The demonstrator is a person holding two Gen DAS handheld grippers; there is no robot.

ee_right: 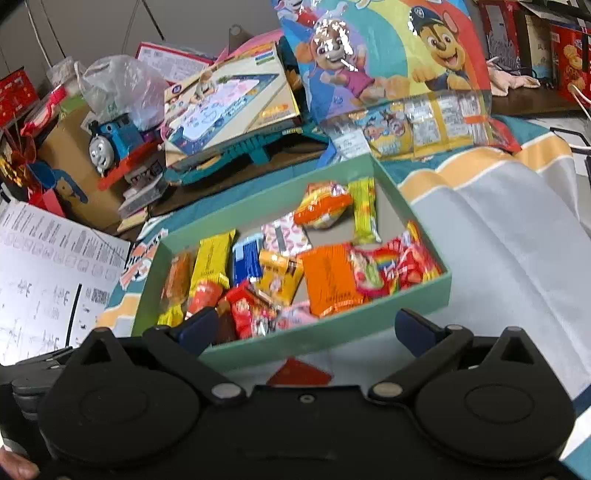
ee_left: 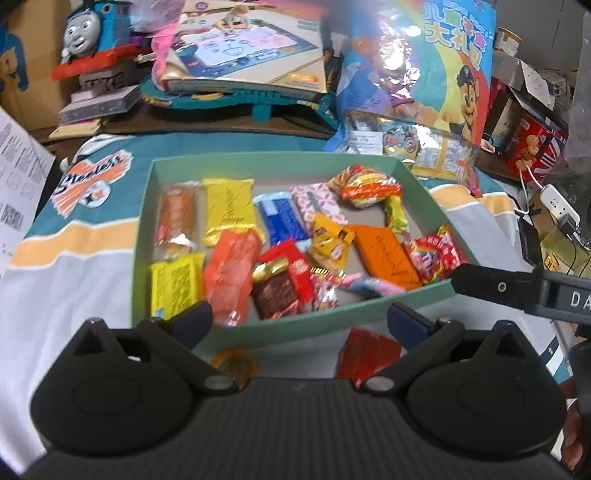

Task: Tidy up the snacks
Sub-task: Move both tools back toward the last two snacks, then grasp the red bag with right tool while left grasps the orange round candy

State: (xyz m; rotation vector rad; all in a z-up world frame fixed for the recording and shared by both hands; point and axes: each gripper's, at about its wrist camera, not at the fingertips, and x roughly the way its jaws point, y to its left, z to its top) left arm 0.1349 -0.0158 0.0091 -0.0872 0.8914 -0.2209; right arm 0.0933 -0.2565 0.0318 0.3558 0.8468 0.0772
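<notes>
The snacks [ee_left: 280,240] are seen piled in a green box [ee_left: 332,325] set on a striped cloth [ee_left: 74,280]. A red packet [ee_left: 365,354] and a round sweet [ee_left: 234,365] lie just outside its near wall. The left gripper [ee_left: 301,321] and the right gripper [ee_right: 306,325] are held wide open, with nothing between the fingers

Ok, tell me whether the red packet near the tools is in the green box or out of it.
Out. The red packet lies on the cloth just outside the green box's near wall, between the open left tool's fingers.

Toy train [ee_left: 92,33], drawing-mat box [ee_left: 243,44], printed sheet [ee_right: 48,273].
</notes>
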